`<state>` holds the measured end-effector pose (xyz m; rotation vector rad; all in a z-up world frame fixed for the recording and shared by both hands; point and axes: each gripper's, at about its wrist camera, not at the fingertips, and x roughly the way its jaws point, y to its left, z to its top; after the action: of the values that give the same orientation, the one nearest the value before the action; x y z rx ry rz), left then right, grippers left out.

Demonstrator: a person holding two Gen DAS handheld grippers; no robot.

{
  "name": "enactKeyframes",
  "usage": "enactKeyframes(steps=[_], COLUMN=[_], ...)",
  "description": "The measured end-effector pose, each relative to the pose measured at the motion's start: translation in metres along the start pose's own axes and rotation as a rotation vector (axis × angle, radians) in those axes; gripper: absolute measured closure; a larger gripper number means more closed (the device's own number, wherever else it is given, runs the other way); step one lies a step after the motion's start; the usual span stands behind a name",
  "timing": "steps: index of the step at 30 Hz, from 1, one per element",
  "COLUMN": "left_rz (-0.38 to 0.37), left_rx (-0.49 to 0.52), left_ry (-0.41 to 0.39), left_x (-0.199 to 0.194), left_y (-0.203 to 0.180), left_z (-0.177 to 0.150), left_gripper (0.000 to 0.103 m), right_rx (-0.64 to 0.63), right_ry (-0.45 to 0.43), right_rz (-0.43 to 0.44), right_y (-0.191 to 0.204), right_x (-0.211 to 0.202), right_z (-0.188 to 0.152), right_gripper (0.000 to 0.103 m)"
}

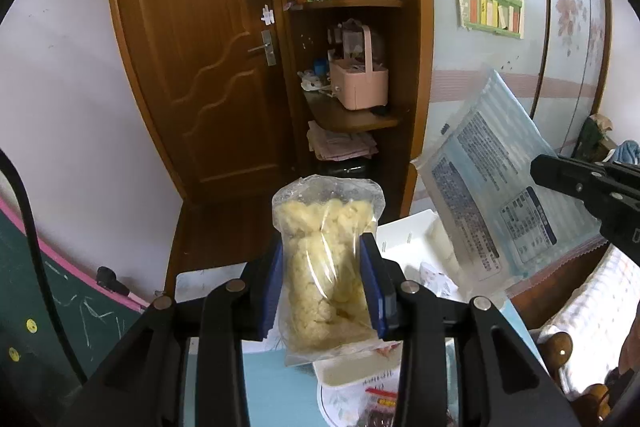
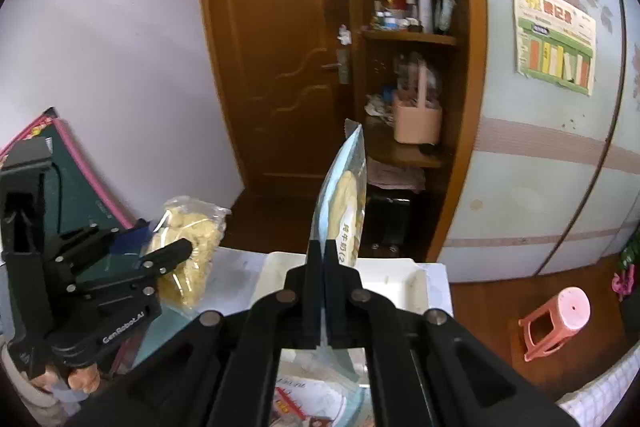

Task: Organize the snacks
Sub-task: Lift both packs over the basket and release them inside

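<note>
Snack bags hang in the air over the white tray (image 2: 416, 283), both lifted clear of its rim. On the left, the left gripper (image 1: 323, 281) squeezes a clear, crinkly plastic bag of pale yellow puffs (image 1: 326, 275) between its blue pads, the film bulging above them. To the right, the right gripper (image 2: 321, 255) has its black fingers pressed together on the thin edge of a flat, glossy blue packet (image 2: 344, 195), held edge-on and upright. Open floor lies beyond the tray toward the wooden door (image 2: 280, 67).
</note>
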<state>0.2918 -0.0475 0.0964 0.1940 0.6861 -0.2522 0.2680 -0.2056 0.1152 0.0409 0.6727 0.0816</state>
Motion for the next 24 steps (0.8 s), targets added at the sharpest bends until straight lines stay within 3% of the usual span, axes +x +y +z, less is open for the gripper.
enactKeyframes(steps=[10, 18, 20, 22, 24], left_rz=[0.028, 0.035, 0.033, 0.016, 0.015], left_rx=[-0.018, -0.01, -0.013, -0.016, -0.024], left_ry=[0.121, 0.191, 0.211, 0.234, 0.21], left_x=[0.097, 0.137, 0.145, 0.151, 0.145], left_y=[-0.022, -0.037, -0.037, -0.037, -0.034], left_z=[-0.01, -0.03, -0.032, -0.036, -0.04], left_gripper=[0.068, 0.067, 0.059, 0.014, 0.009], right_rx=[0.052, 0.078, 0.061, 0.037, 0.051], right_ry=[0.128, 0.196, 0.218, 0.264, 0.273], right_rz=[-0.066, -0.067, -0.048, -0.034, -0.05], right_y=[-0.034, -0.043, -0.043, -0.038, -0.039], right_x=[0.076, 0.114, 0.122, 0.13, 0.132], right_z=[-0.027, -0.047, -0.049, -0.054, -0.059], right_gripper=[0.103, 0.102, 0.102, 0.1, 0.097])
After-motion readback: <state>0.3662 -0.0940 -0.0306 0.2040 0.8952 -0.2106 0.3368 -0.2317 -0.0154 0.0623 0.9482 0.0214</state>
